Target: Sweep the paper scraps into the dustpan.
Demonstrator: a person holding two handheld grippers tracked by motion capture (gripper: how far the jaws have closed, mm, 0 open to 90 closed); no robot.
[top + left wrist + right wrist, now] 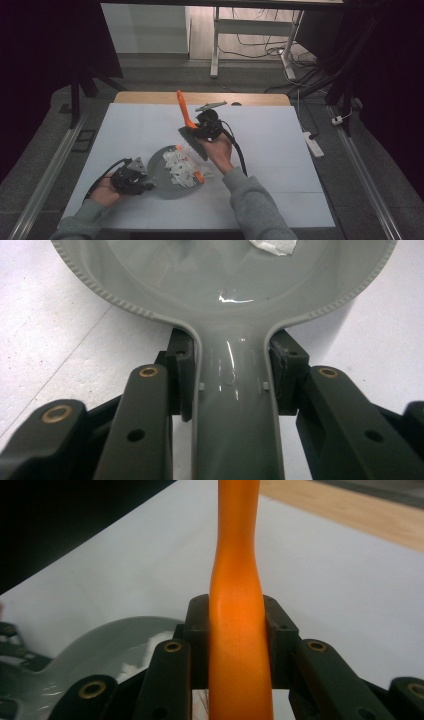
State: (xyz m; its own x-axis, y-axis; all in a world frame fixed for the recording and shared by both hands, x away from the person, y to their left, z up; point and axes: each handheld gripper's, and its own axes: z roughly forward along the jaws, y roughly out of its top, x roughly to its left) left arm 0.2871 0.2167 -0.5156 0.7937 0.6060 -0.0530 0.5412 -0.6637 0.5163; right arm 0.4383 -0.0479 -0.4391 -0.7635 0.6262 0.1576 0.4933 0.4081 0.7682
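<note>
A white worktop (280, 150) carried the whole scene, its far edge showing a strip of bare wood. Toward the near-left corner lay one grey dustpan (161, 172), a round, shallow pan with a ribbed rim, resting flat on the worktop with its handle pointing to the left edge. The left hand-held gripper (231, 372) was clamped on that handle (232, 430), one pad pressed to each side just behind the point where it flares into the pan. Glossy and stiff, the pan looked like light moulded plastic, likely slick under the pads, so the narrow neck of the handle appeared the surest place to hold it level. Above the middle of the worktop, the right hand-held gripper (236, 630) was closed on one orange-handled brush (189, 127), its handle (235, 580) rising toward the far edge and its dark bristle head (192, 142) hanging over the pan's far rim. The handle looked rigid and smooth, waisted where the pads gripped it, which should keep it from sliding; the bristles would be the only soft part. Inside the pan lay a single heap of crumpled white paper scraps (180, 167), too jumbled to count, weightless and apt to scatter, beside one small orange piece (199, 176) near the pan's right rim.
</note>
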